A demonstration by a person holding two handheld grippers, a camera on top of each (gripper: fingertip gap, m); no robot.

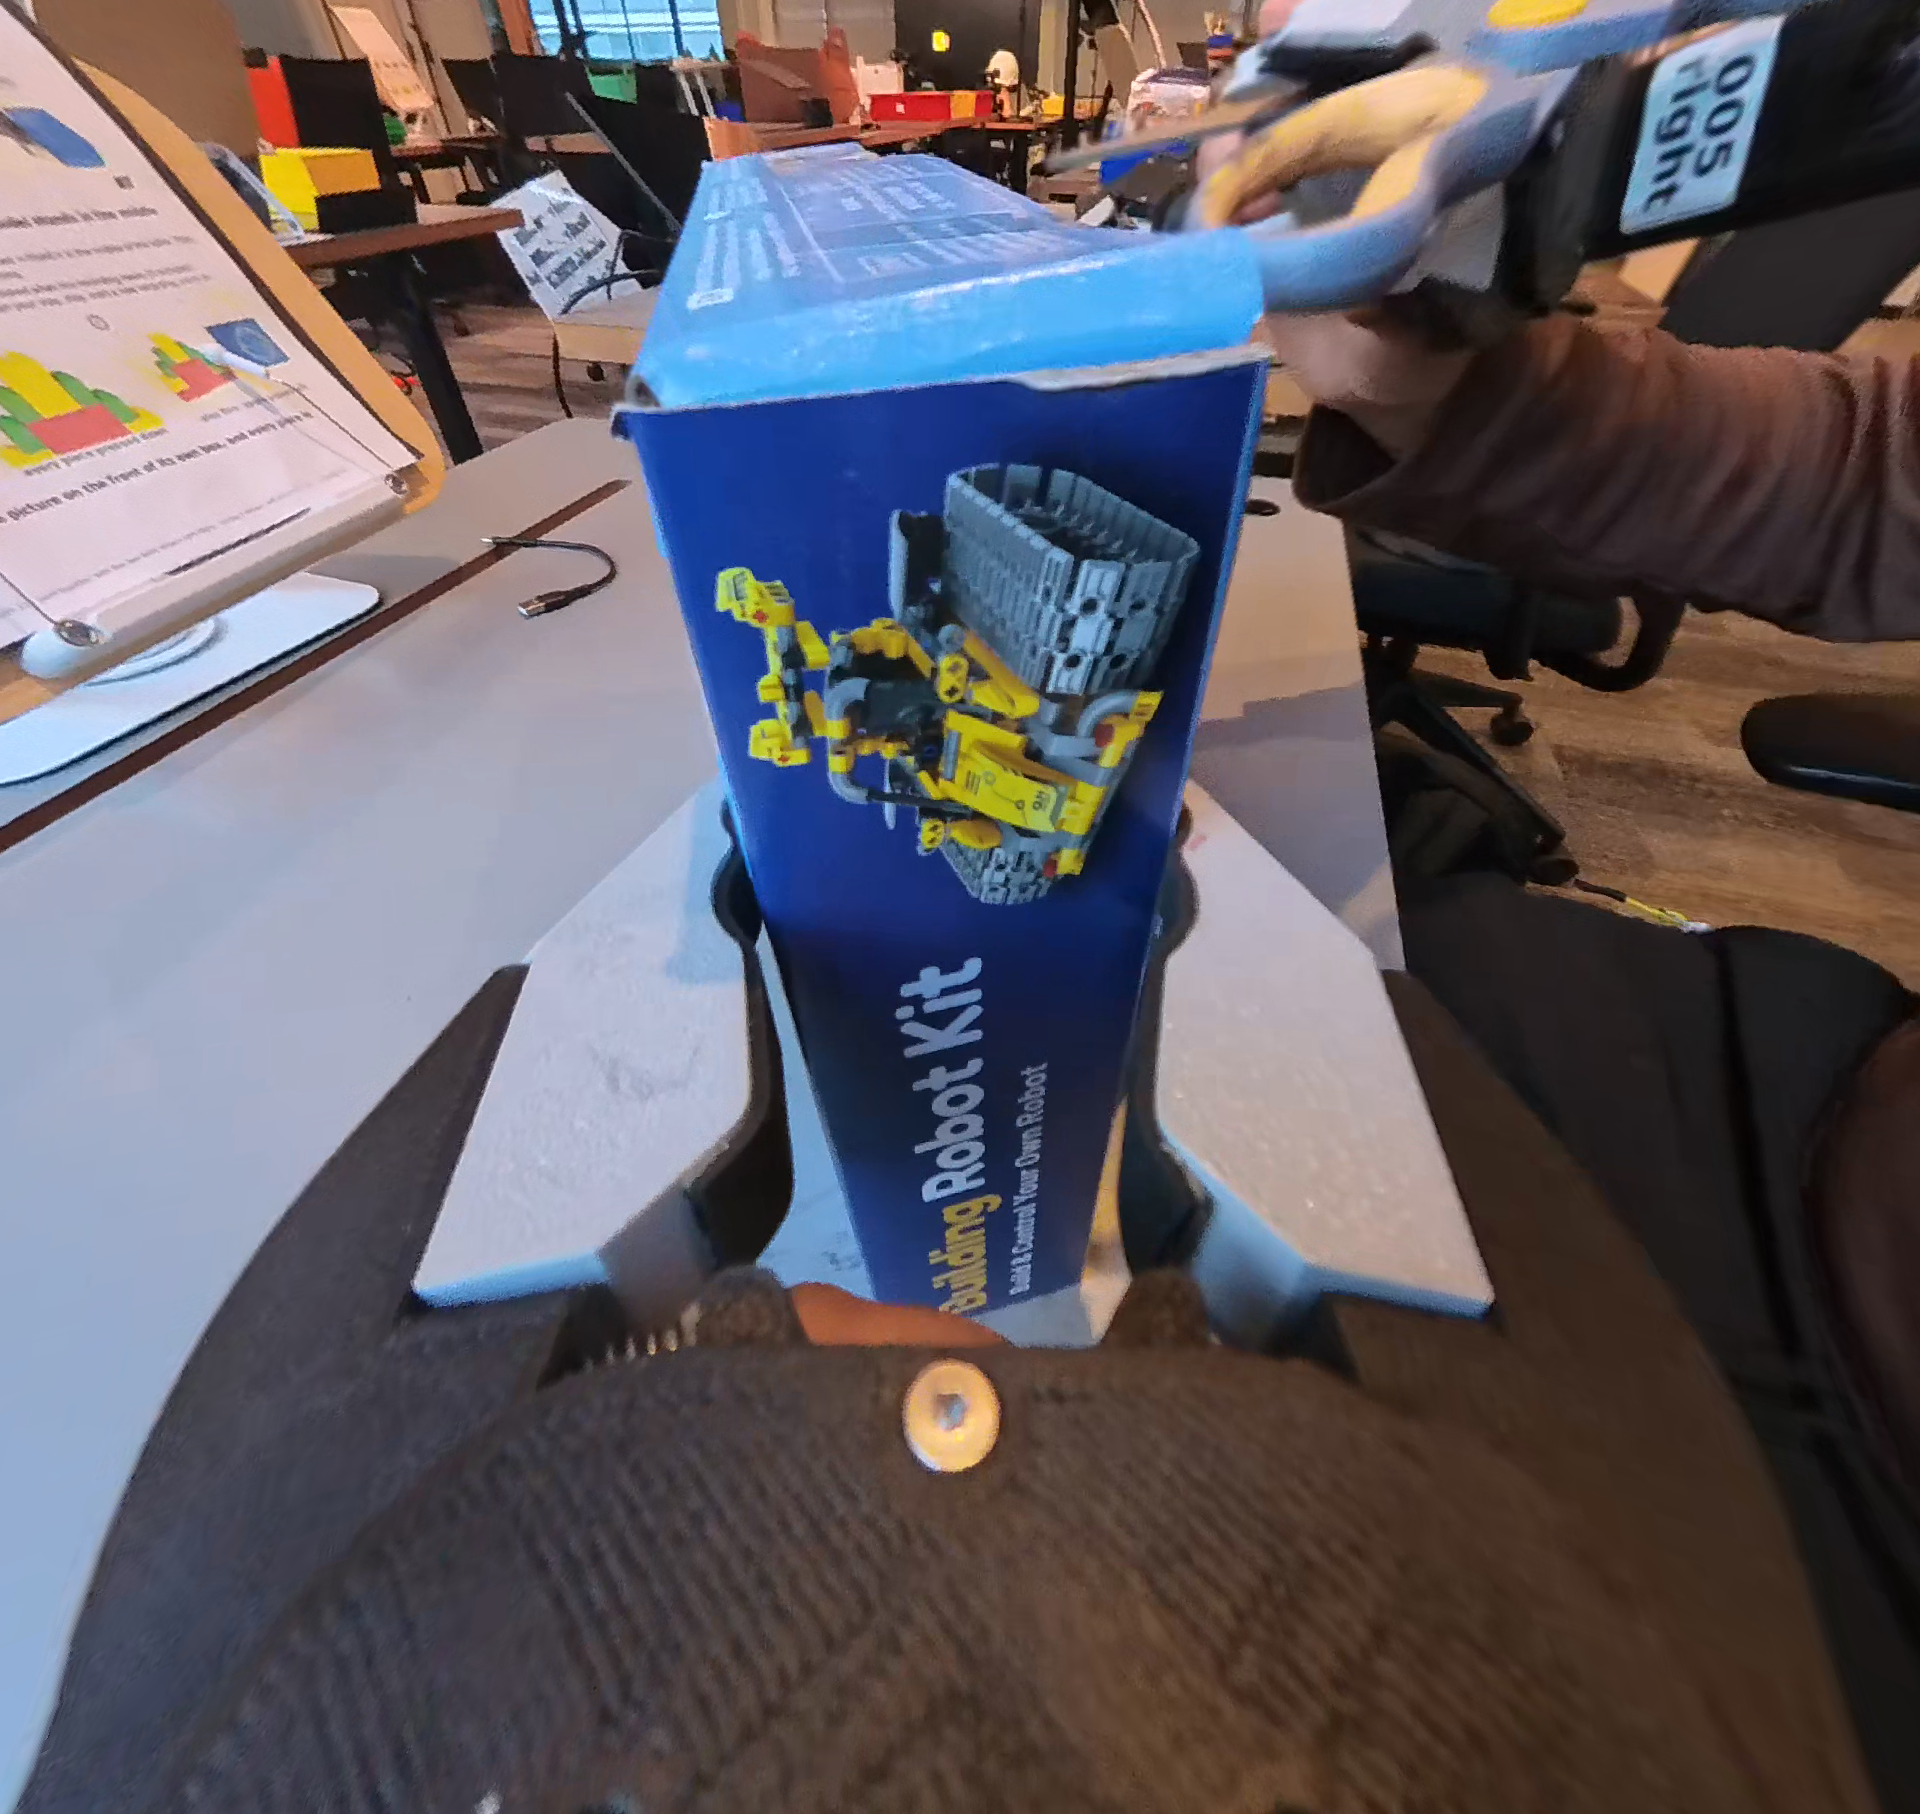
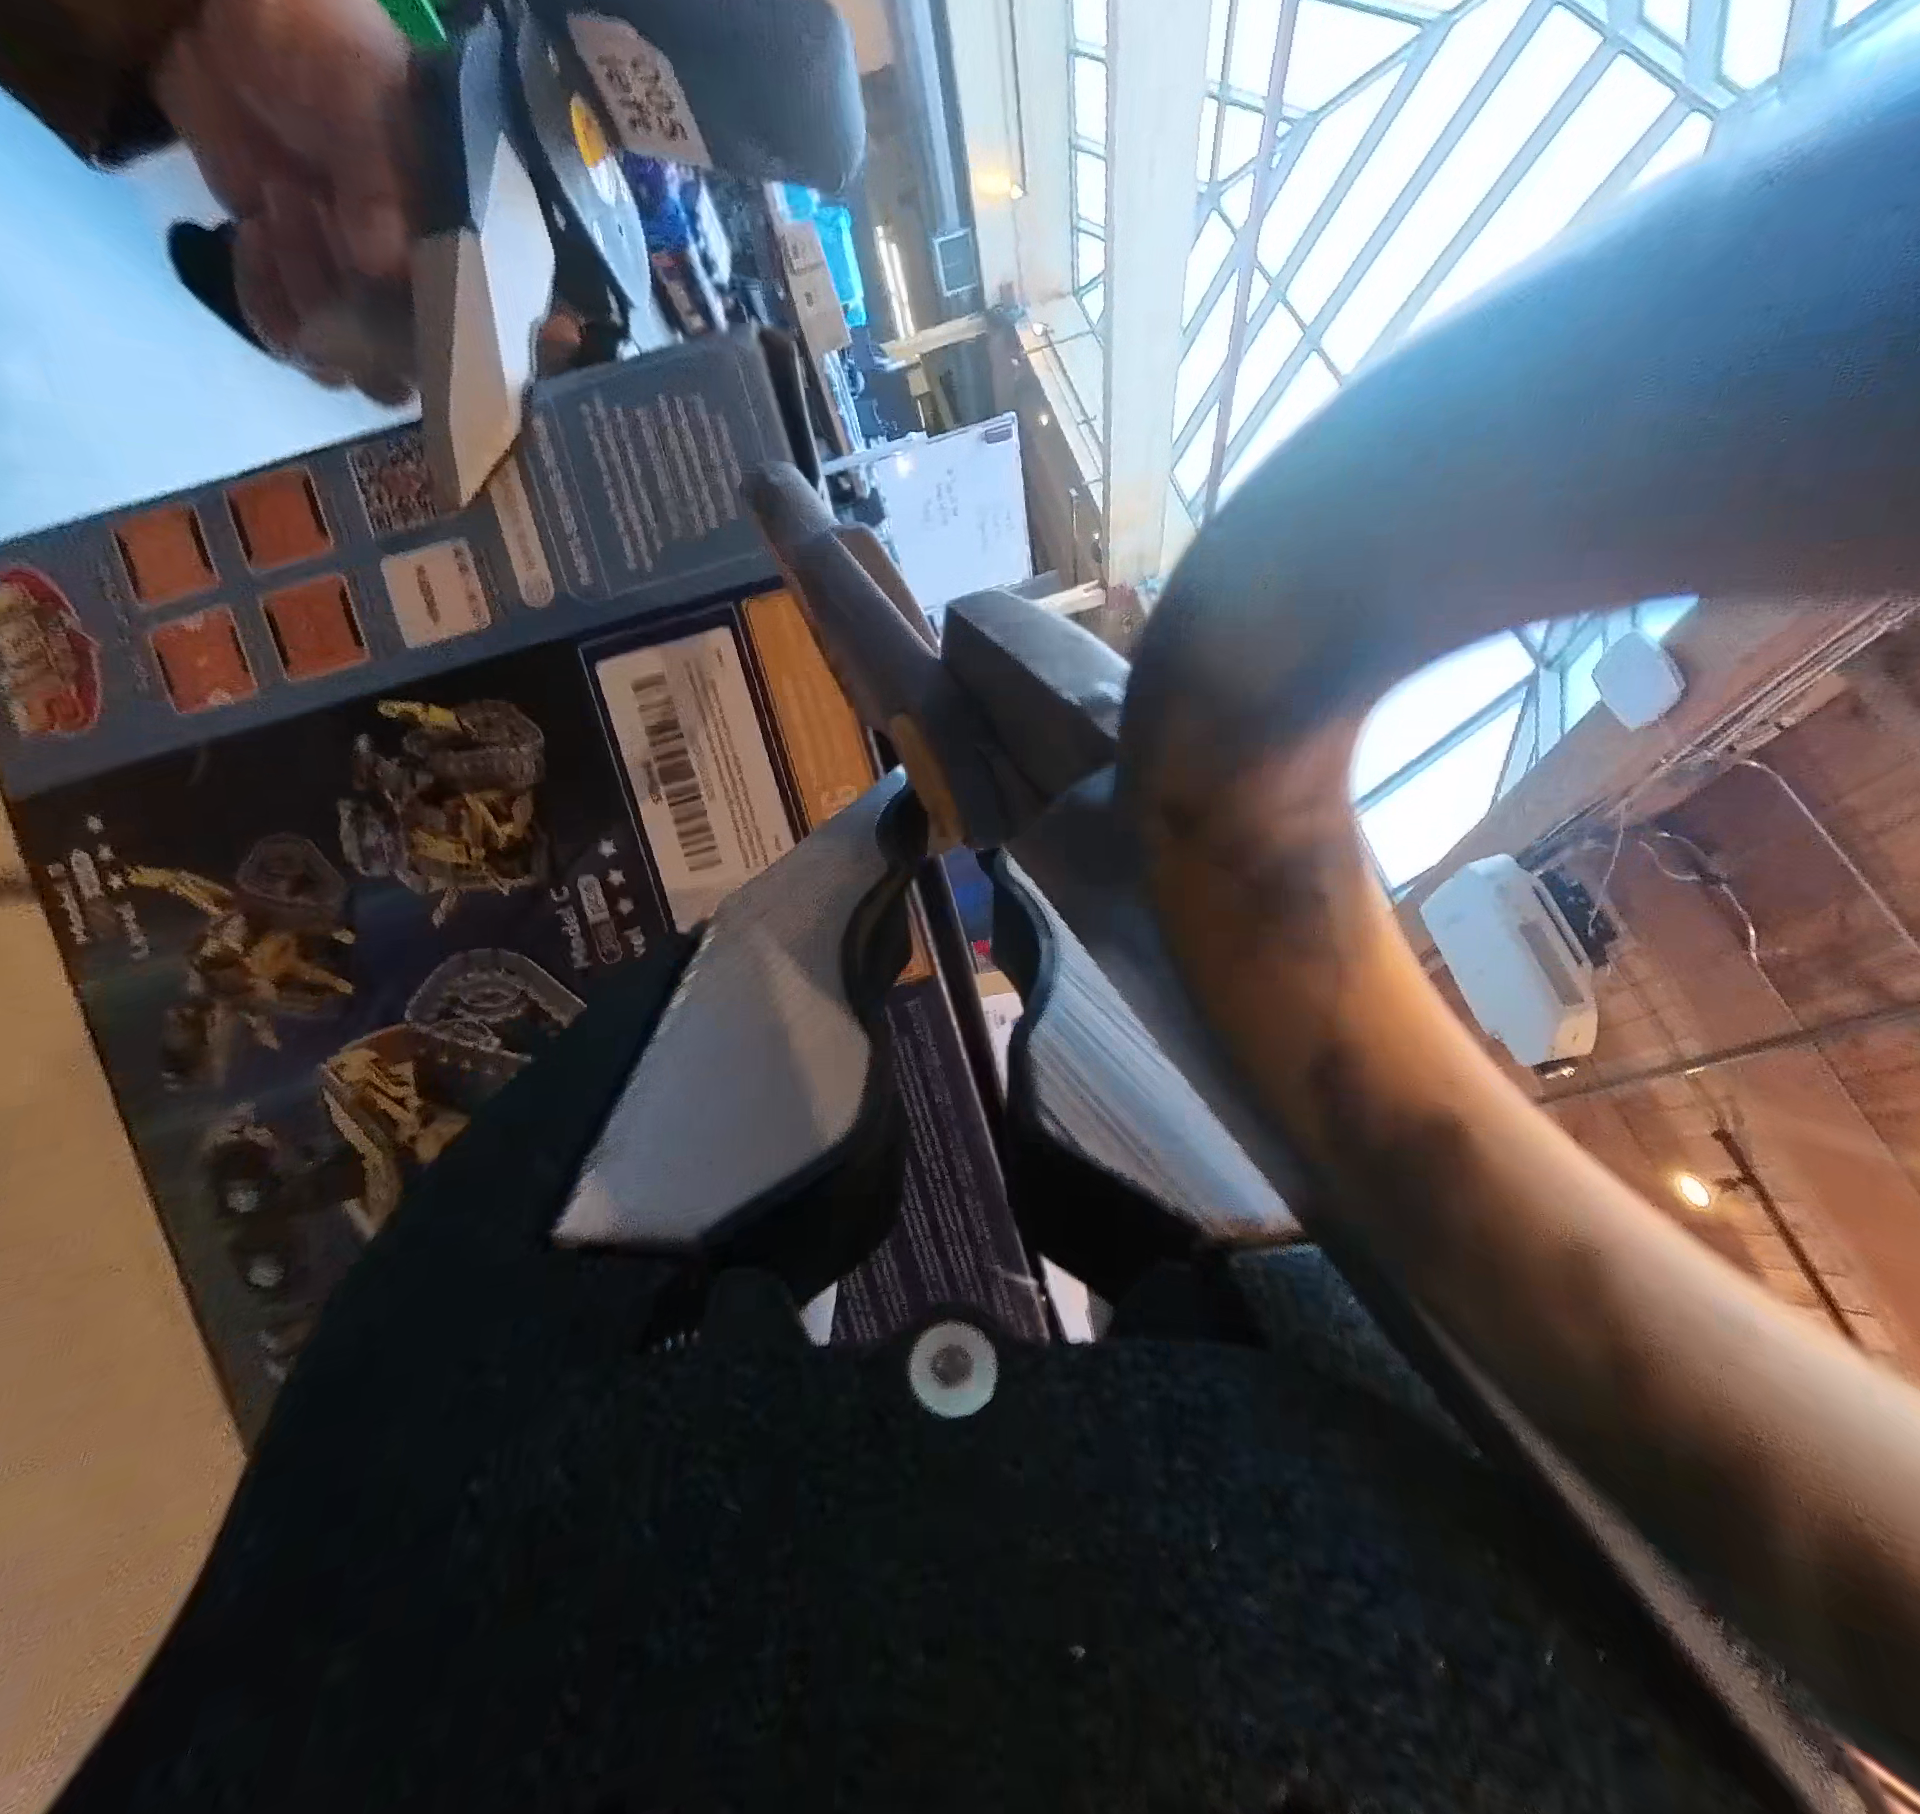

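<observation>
My left gripper [image 1: 956, 860] is shut on a tall blue cardboard box [image 1: 935, 621] printed with a yellow and grey toy robot, and holds it upright over the grey table [image 1: 312, 881]. My right gripper [image 1: 1507, 195] comes in from the upper right, holding blue and yellow scissors [image 1: 1340, 143] whose blades lie by the box's top flap. In the right wrist view my right gripper [image 2: 951, 891] is shut on the scissors [image 2: 997, 715]. Their large handle loop [image 2: 1247, 933] curves round the right finger. The box's back face [image 2: 416, 881] lies to the left, with the left gripper's finger [image 2: 488, 393] on its far end.
A document stand with a picture sheet [image 1: 156, 362] stands at the table's left. A black USB cable [image 1: 561, 580] lies behind the box. A person's brown sleeve [image 1: 1610, 486] and a black office chair [image 1: 1507, 642] are on the right. Desks and coloured bins fill the background.
</observation>
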